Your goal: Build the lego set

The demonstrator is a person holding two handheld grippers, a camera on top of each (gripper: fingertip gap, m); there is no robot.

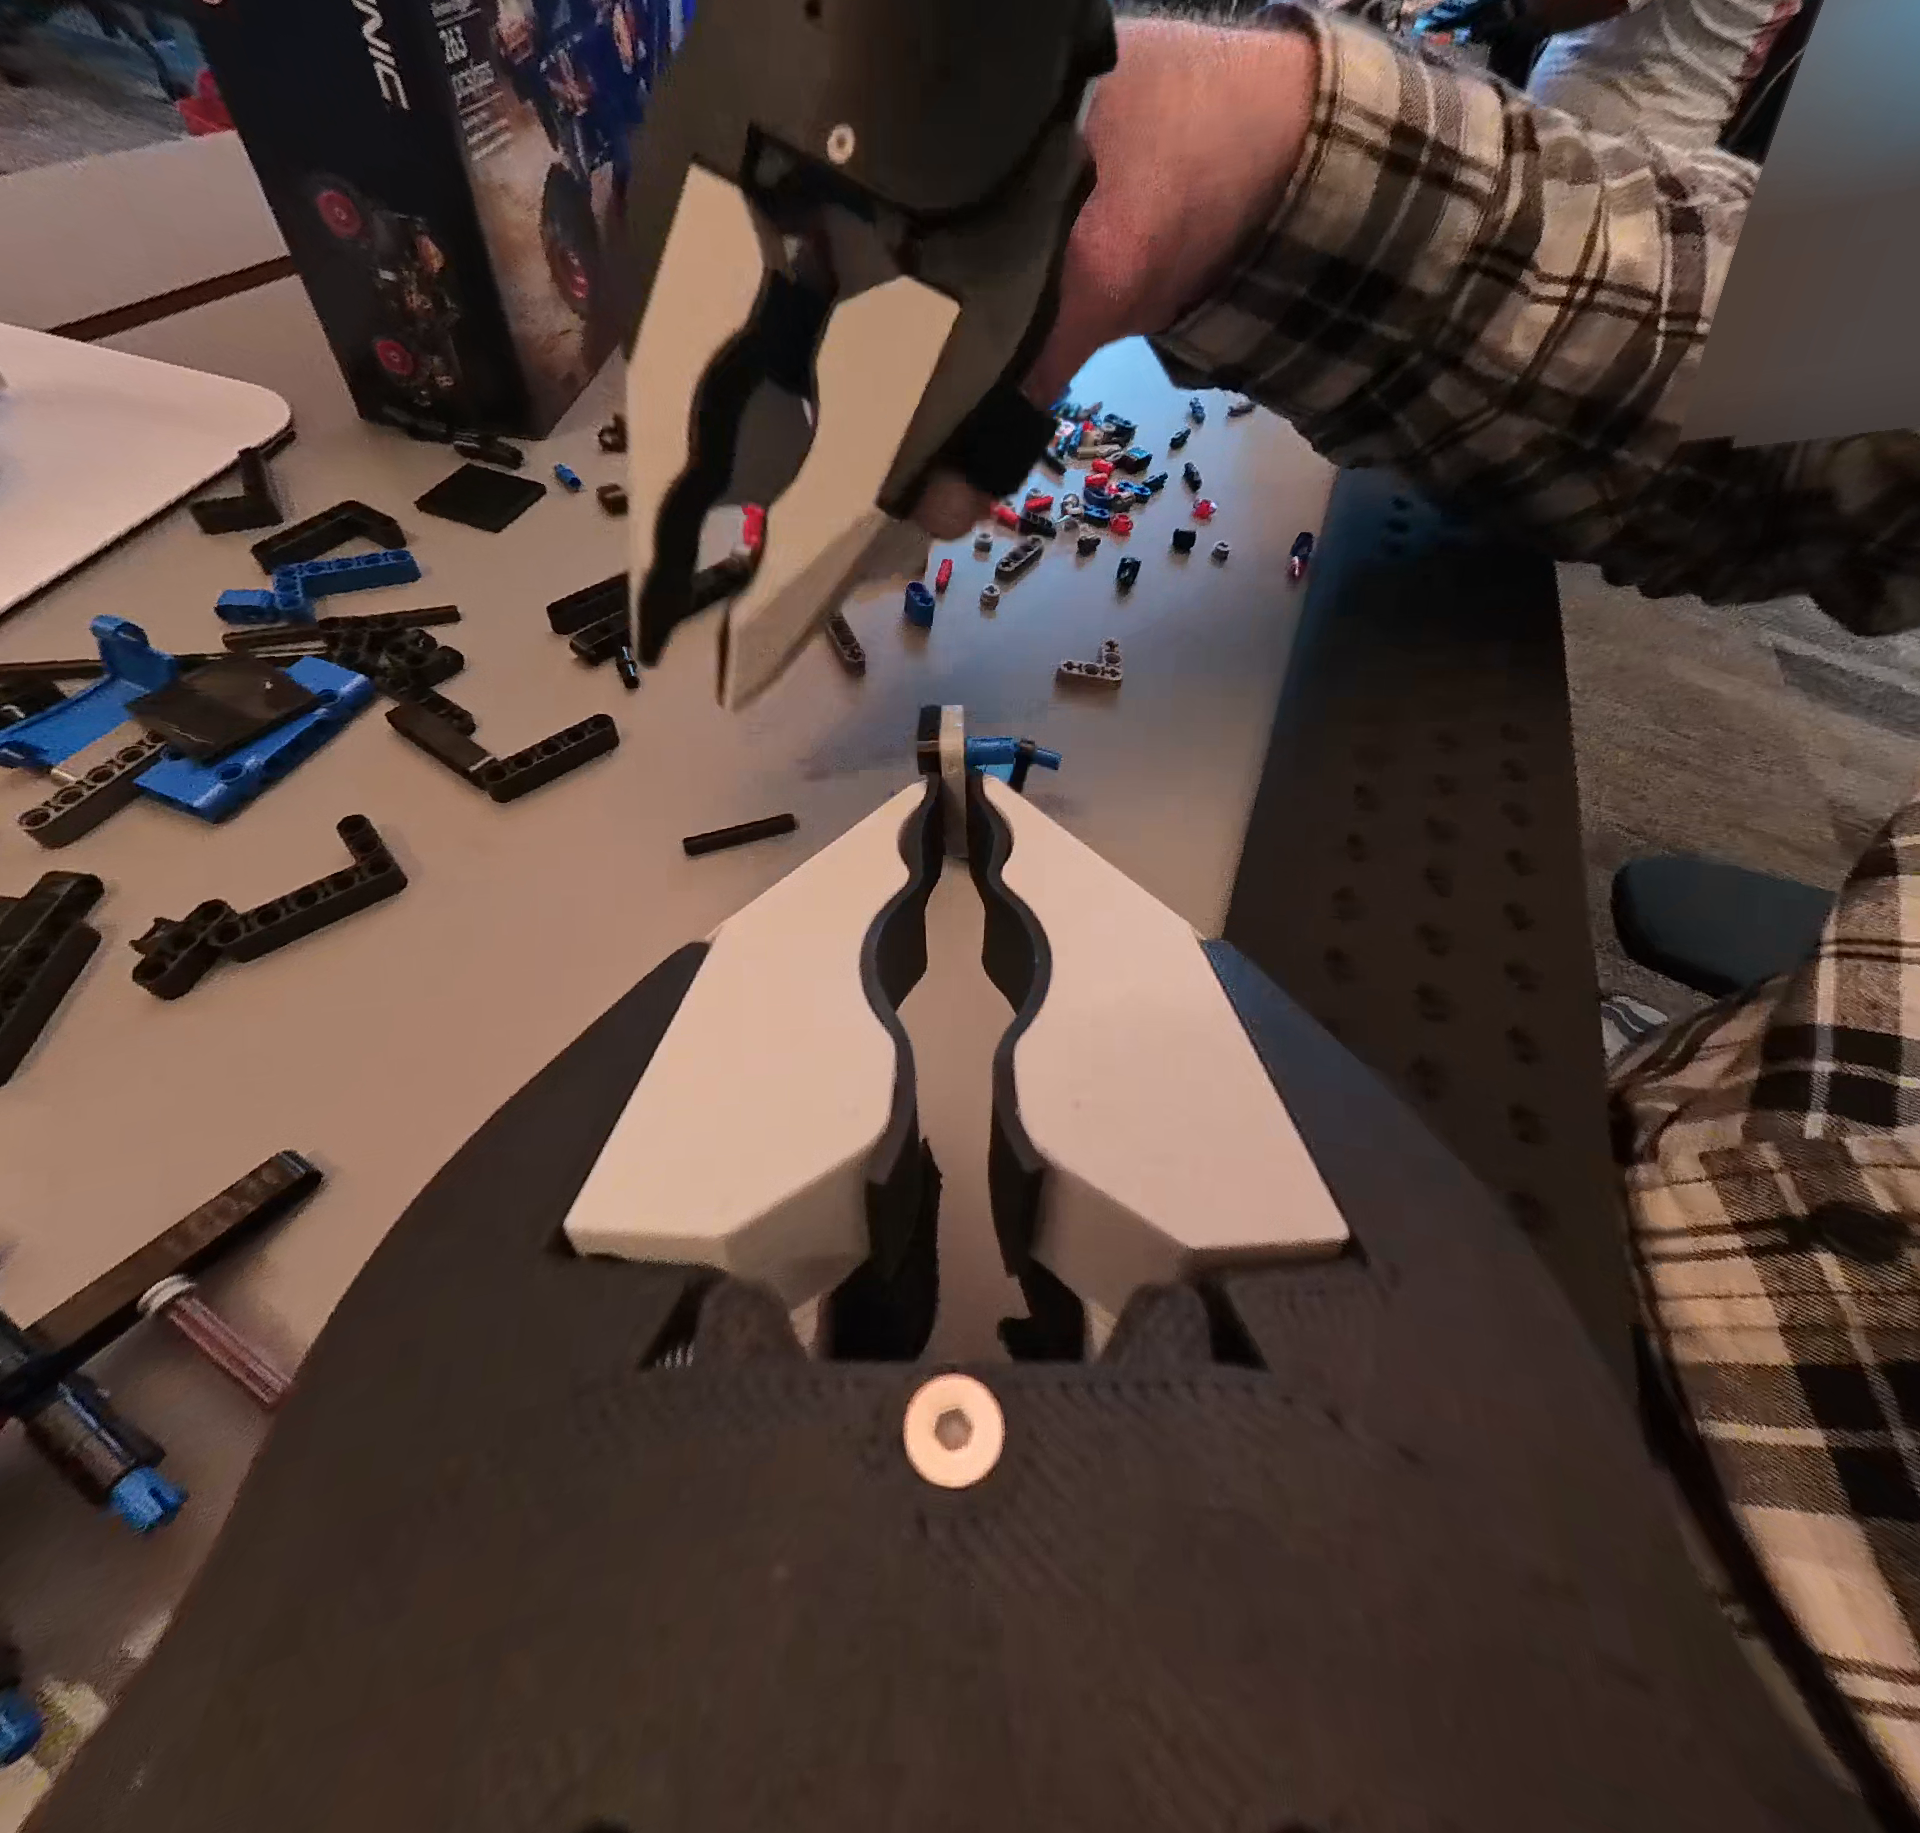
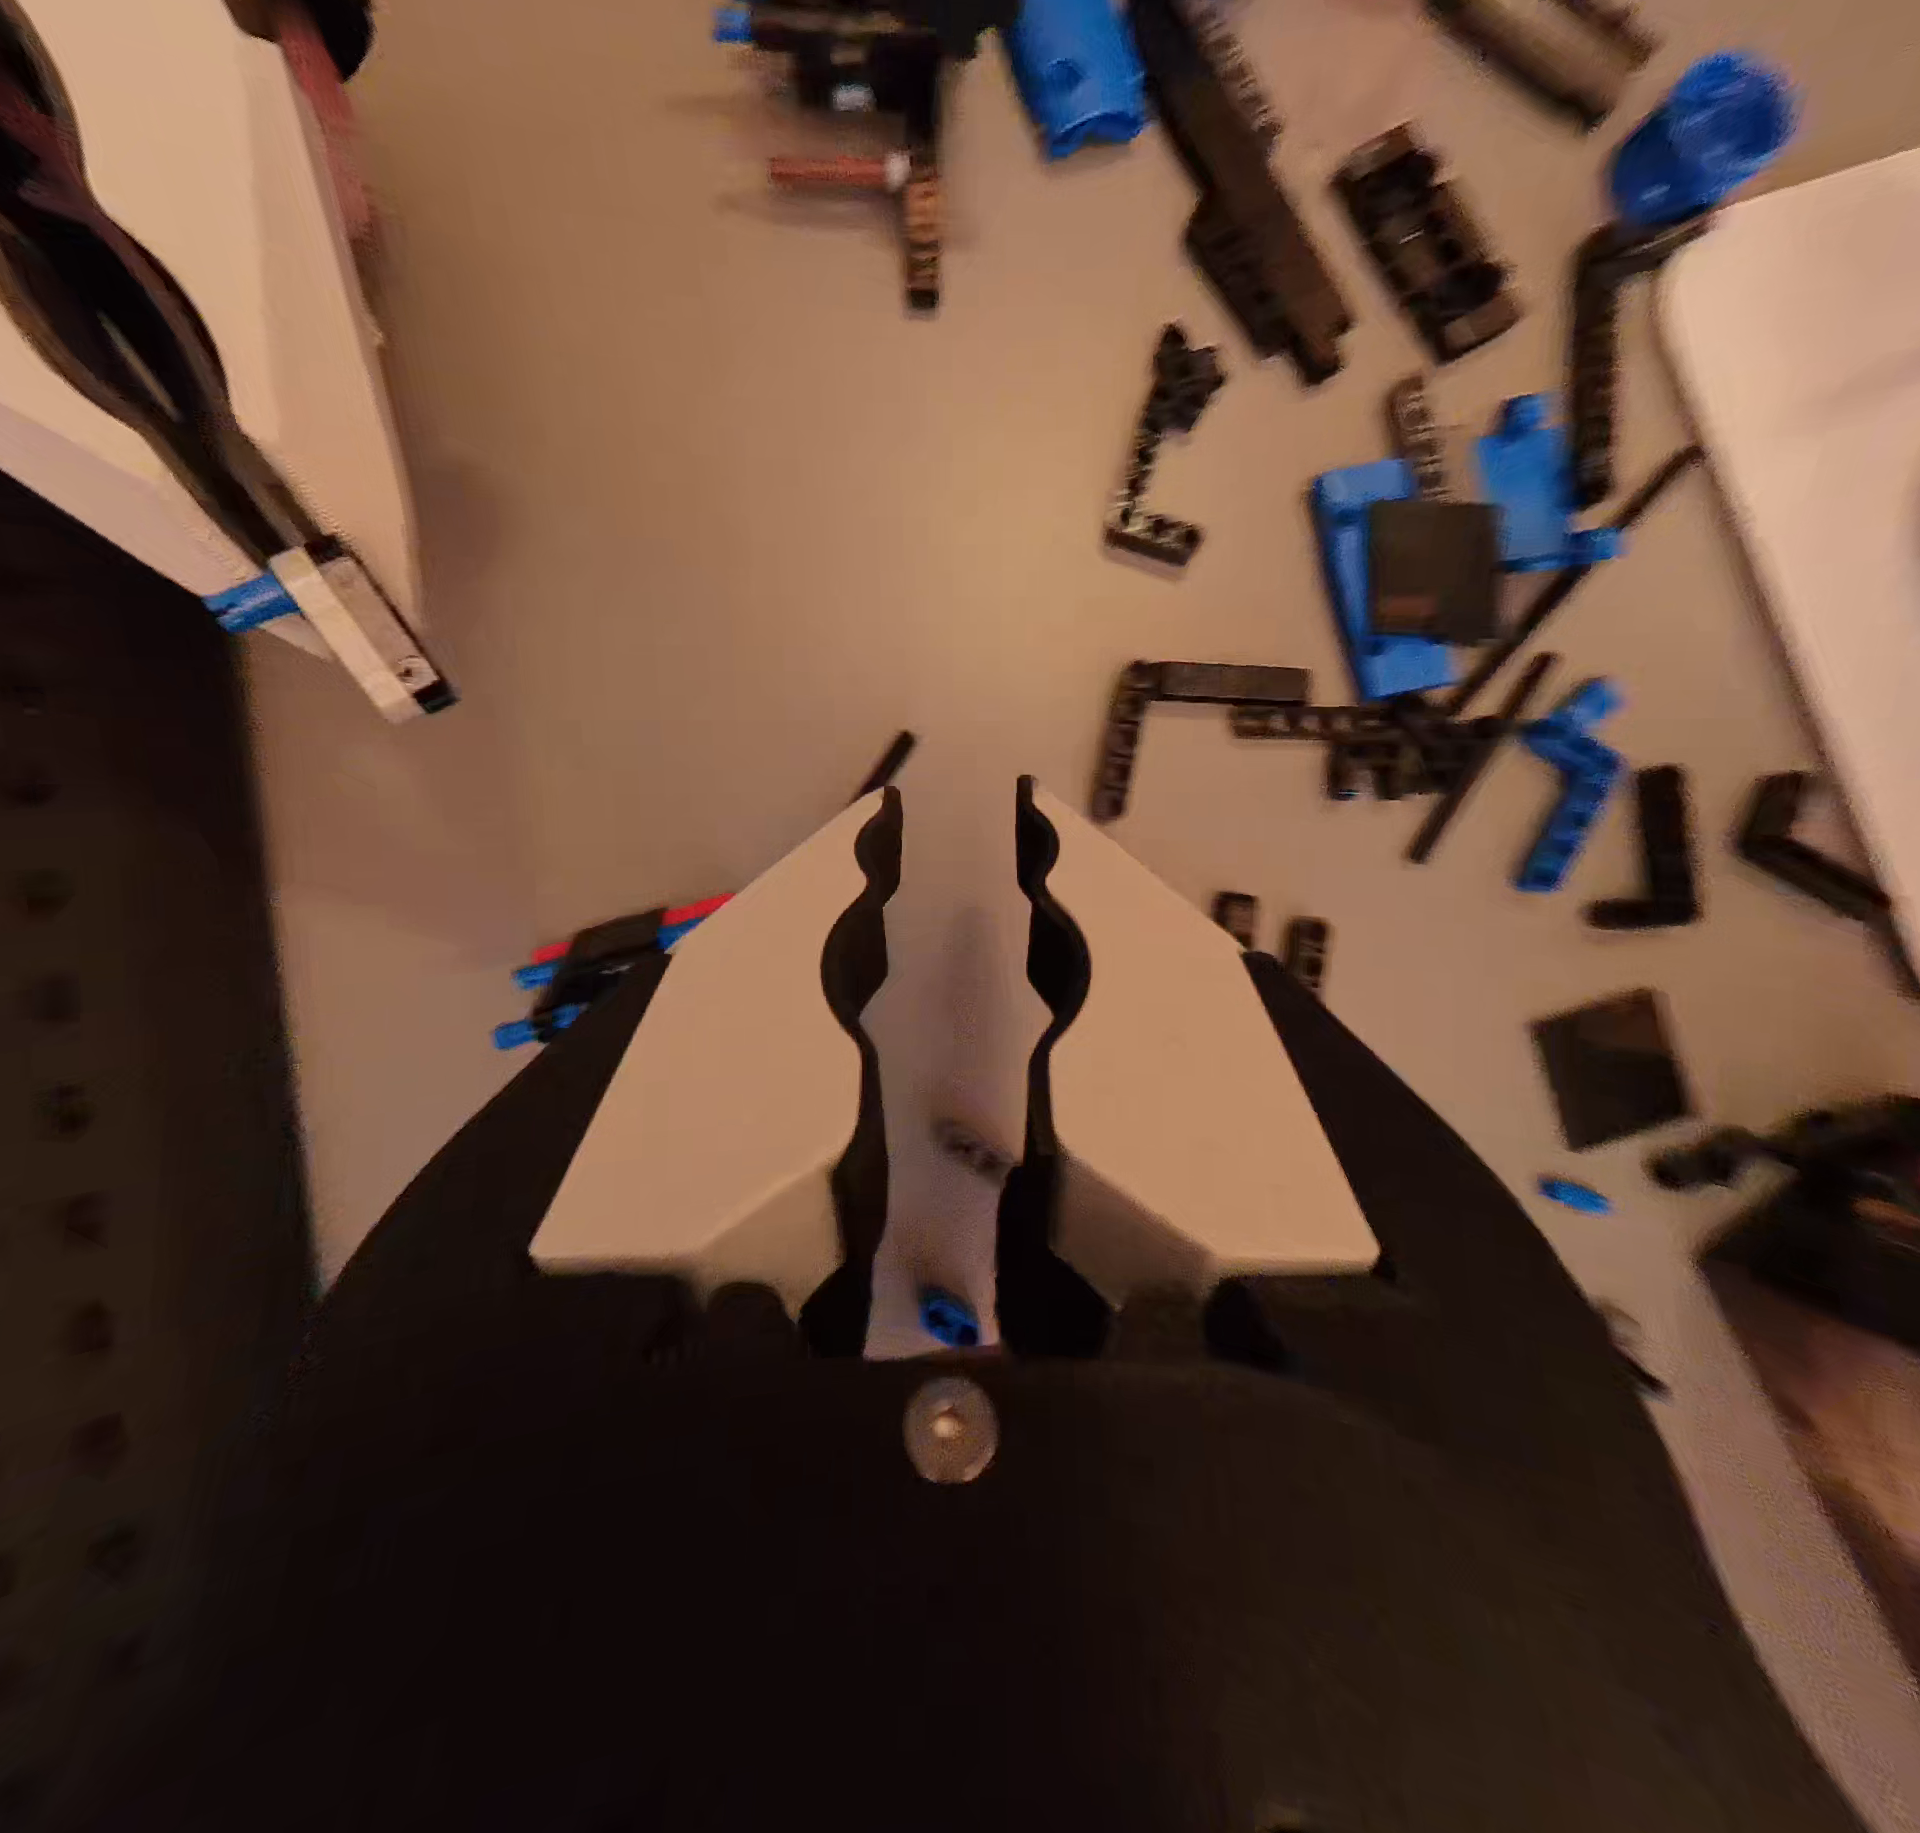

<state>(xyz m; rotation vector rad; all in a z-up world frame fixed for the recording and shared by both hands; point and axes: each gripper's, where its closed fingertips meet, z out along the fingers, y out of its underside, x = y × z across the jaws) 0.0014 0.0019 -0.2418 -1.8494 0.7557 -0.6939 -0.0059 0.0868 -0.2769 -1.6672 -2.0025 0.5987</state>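
Note:
My left gripper (image 1: pixel 951 798) is shut on a small grey Lego beam (image 1: pixel 948 749) with a blue pin (image 1: pixel 1000 750) sticking out to the right, held just above the beige table (image 1: pixel 582 973). In the right wrist view the left gripper (image 2: pixel 410 687) shows at the upper left with the grey beam (image 2: pixel 348 620) and blue pin (image 2: pixel 244 604). My right gripper (image 2: pixel 958 794) is open and empty, pointing down above the table near a short black axle (image 2: pixel 890 757). In the left wrist view the right gripper (image 1: pixel 691 671) hangs over black beams, and the axle (image 1: pixel 740 834) lies between the grippers.
A blue and black panel assembly (image 1: pixel 208 723) and loose black beams (image 1: pixel 270 910) lie at the left. A Lego box (image 1: pixel 416 173) stands at the back. Small pins (image 1: pixel 1091 505) are scattered behind. A black perforated board (image 1: pixel 1434 848) runs along the right. A white tray (image 1: pixel 104 433) sits far left. The tips of one gripper are about 9 cm away from the tips of the other. The axle (image 1: pixel 740 834) is about 4 cm from my right fingertips.

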